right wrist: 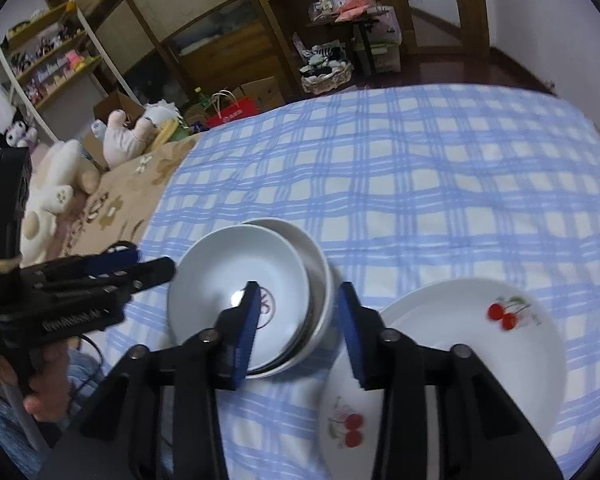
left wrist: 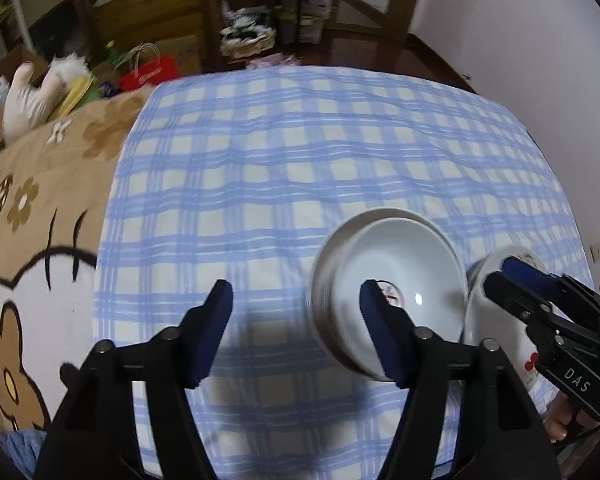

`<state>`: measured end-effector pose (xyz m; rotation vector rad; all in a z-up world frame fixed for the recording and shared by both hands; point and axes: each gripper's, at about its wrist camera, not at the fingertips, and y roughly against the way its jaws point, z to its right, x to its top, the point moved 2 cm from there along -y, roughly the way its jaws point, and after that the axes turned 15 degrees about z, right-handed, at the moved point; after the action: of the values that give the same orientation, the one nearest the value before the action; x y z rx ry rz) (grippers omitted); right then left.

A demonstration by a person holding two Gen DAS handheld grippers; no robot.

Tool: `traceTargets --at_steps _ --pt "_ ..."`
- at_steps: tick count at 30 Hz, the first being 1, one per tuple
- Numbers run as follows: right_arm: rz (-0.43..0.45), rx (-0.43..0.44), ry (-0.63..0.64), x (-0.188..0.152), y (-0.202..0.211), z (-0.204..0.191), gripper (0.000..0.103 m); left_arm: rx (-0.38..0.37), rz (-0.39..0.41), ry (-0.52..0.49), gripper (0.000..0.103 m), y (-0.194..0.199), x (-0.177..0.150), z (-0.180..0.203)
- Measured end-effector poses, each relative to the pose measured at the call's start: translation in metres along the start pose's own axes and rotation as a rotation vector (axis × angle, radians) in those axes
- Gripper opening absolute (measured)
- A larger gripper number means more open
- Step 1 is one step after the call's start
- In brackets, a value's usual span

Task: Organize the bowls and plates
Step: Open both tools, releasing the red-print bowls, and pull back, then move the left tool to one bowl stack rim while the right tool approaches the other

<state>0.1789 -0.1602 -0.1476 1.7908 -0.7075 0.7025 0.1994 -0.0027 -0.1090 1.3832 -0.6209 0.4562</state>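
Observation:
A stack of white bowls (left wrist: 396, 276) sits on the blue checked sheet (left wrist: 300, 160), the top bowl (right wrist: 228, 272) shifted left off the lower bowl (right wrist: 314, 256). To its right lie two stacked white plates with cherry prints (right wrist: 480, 344). My left gripper (left wrist: 298, 330) is open just left of the bowls, its right finger over the stack's near side, nothing gripped. My right gripper (right wrist: 300, 332) is open astride the bowls' right rim, with the pads off it. Each gripper also shows in the other's view: the right gripper (left wrist: 500, 274) over the plates (left wrist: 520, 356), the left gripper (right wrist: 152, 266) beside the bowls.
A tan cartoon-print blanket (left wrist: 40, 208) covers the bed's left side, with plush toys (right wrist: 128, 136) beyond it. Wooden shelves (right wrist: 220, 40), a red bag (right wrist: 236, 114) and a basket (right wrist: 326, 72) stand on the floor past the bed. The checked sheet stretches bare behind the dishes.

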Motion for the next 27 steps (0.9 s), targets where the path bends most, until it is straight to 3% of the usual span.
traceTargets --at_steps 3,6,13,21,27 --pt "-0.010 -0.039 0.031 0.000 -0.004 0.002 0.066 0.008 -0.040 0.023 0.070 -0.006 -0.001 -0.013" --pt "-0.009 -0.067 0.005 0.001 -0.008 0.010 0.076 0.045 -0.053 0.003 0.079 -0.011 -0.001 -0.020" --pt "-0.048 -0.125 -0.018 -0.004 -0.017 0.029 0.085 0.056 -0.106 0.013 0.085 -0.021 -0.006 -0.030" --pt "-0.038 -0.126 -0.032 -0.005 -0.021 0.035 0.085 0.051 -0.151 0.047 0.087 -0.029 -0.011 -0.041" --pt "-0.040 -0.179 0.006 -0.012 -0.027 0.038 0.085 0.040 -0.197 0.056 0.087 -0.040 -0.017 -0.042"
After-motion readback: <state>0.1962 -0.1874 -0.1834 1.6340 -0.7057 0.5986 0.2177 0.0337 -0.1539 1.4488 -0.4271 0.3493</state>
